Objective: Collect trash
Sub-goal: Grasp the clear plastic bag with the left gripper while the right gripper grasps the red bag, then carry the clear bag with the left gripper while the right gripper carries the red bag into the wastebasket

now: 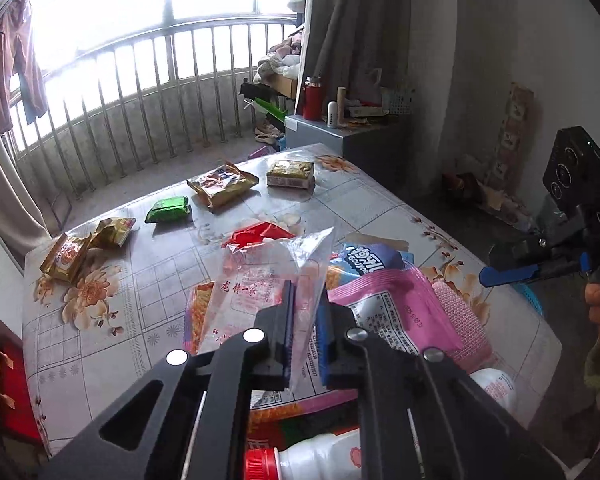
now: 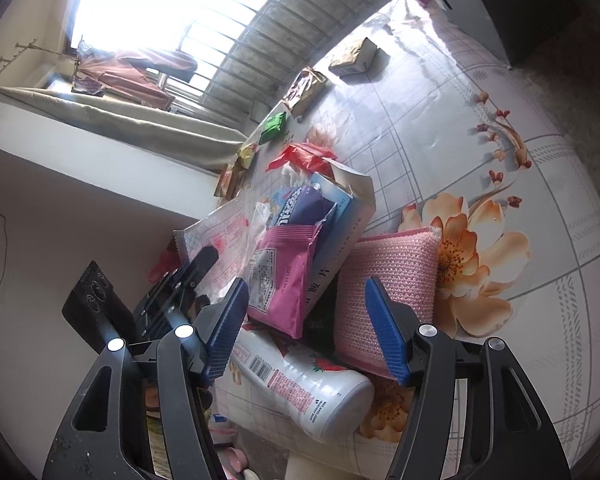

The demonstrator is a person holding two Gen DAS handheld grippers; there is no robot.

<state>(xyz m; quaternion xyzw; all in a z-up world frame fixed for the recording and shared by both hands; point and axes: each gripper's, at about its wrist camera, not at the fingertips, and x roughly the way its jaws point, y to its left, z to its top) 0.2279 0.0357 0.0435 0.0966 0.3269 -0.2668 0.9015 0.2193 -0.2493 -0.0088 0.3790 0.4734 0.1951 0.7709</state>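
Observation:
My left gripper (image 1: 305,312) is shut on a clear plastic wrapper with red print (image 1: 268,280) and holds it upright over a pile of trash. The pile holds a pink packet (image 1: 392,304), a blue-purple packet (image 1: 364,264), a pink sponge (image 1: 460,312) and a white bottle with a red cap (image 1: 312,460). My right gripper (image 2: 306,332) is open and empty, just above the white bottle (image 2: 300,388), with the pink packet (image 2: 284,276) and pink sponge (image 2: 388,280) between its fingers' line. The left gripper (image 2: 204,264) shows there at the left, on the wrapper (image 2: 220,240).
More wrappers lie on the flowered tablecloth (image 1: 148,280): a red one (image 1: 256,236), a green one (image 1: 168,209), gold ones (image 1: 84,248), a yellow one (image 1: 222,184) and a small box (image 1: 291,174). A balcony railing (image 1: 140,100) stands behind. A grey cabinet (image 1: 340,132) stands at the far right.

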